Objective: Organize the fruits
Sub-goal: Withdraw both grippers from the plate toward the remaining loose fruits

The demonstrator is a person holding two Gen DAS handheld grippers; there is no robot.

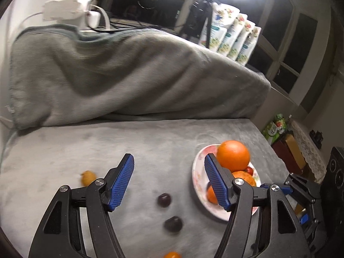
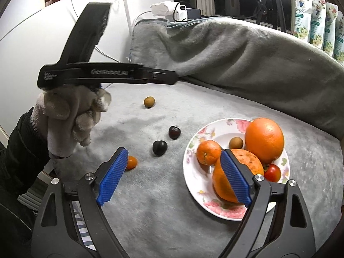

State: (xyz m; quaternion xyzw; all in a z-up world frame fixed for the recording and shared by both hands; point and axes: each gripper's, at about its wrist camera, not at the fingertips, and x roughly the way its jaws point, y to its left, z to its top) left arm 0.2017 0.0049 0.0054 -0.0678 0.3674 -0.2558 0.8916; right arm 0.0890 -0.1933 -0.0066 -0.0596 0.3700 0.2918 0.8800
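In the right wrist view a flowered white plate (image 2: 191,182) on grey cloth holds a big orange (image 2: 264,139), a mandarin (image 2: 208,151), a rough orange (image 2: 247,161), a tomato (image 2: 272,172) and a brown longan (image 2: 235,143). My right gripper (image 2: 173,152) is open, its right finger over the rough orange, pressing nothing. Loose on the cloth lie two dark cherries (image 2: 174,132) (image 2: 159,147), a kumquat (image 2: 131,162) and a longan (image 2: 149,102). My left gripper (image 1: 169,159) is open and empty above the cherries (image 1: 164,200), left of the plate (image 1: 196,172).
A gloved hand (image 2: 71,116) holds the left gripper's handle high at the left. A grey blanket-covered backrest (image 2: 236,60) rises behind the cloth. Floral packets (image 2: 318,21) and a tripod stand on the sill. Boxes (image 1: 290,150) sit past the cloth's right edge.
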